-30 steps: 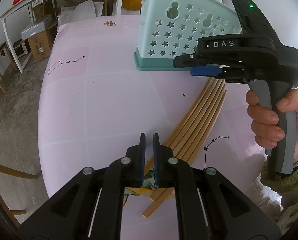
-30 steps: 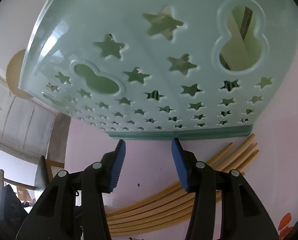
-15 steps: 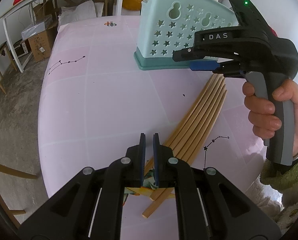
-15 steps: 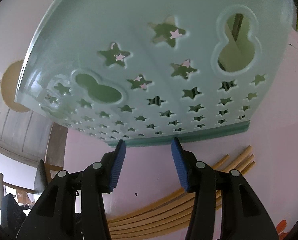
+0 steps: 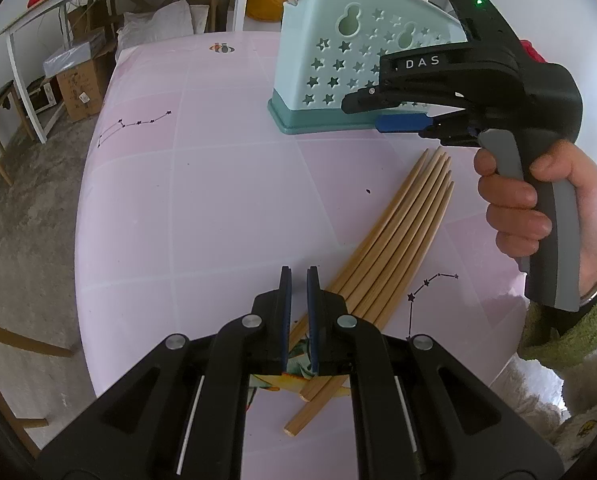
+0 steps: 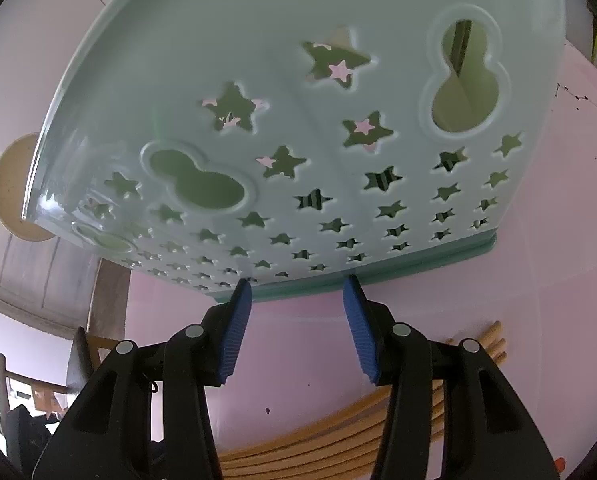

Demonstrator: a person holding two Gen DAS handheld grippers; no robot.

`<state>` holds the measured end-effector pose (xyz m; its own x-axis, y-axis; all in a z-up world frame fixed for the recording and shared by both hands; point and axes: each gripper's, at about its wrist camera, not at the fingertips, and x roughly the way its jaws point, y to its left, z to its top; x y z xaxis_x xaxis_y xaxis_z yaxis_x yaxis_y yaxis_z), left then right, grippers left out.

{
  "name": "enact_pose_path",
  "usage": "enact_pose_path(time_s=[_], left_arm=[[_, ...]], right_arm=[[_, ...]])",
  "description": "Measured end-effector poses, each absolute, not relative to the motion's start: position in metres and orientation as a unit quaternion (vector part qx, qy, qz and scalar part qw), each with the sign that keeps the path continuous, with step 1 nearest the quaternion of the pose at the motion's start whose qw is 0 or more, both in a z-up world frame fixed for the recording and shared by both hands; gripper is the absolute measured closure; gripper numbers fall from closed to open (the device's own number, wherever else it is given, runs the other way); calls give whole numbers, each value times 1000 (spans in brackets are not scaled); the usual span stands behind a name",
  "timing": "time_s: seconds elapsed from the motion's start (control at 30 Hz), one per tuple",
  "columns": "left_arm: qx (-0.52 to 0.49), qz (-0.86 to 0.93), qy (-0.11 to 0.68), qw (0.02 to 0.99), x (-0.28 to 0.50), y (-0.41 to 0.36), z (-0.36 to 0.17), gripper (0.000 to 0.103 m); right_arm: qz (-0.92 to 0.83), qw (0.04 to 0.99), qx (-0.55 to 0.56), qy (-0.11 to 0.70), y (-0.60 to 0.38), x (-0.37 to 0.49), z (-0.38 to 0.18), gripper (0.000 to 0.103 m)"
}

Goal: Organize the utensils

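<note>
Several wooden chopsticks (image 5: 398, 232) lie fanned on the pink table; they also show in the right wrist view (image 6: 338, 448). A mint-green utensil holder (image 5: 338, 60) with star cut-outs stands at the far side; it fills the right wrist view (image 6: 298, 140). My left gripper (image 5: 299, 276) hovers over the near ends of the chopsticks, its jaws nearly closed with a narrow gap and nothing between them. My right gripper (image 6: 296, 292) is open and empty, its tips right at the holder's base; it also shows in the left wrist view (image 5: 378, 114).
The table's left edge (image 5: 86, 200) drops to a grey floor. A cardboard box (image 5: 78, 80) and a white bench (image 5: 26, 60) stand at the far left. A wooden chair (image 6: 78, 360) is beyond the table.
My right gripper has moved up and away from the chopsticks, toward the base of the holder. My left gripper has not moved.
</note>
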<state>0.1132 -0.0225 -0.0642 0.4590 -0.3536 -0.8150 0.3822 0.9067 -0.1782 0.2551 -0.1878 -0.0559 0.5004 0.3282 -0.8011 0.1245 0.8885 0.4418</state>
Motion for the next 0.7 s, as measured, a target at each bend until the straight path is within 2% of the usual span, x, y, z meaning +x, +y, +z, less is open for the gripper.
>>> enact_pose_path(time_s=[0.7], left_arm=[[13, -216, 473, 854, 114, -22, -65, 97]], right_arm=[[57, 836, 239, 491, -189, 253, -61, 56]])
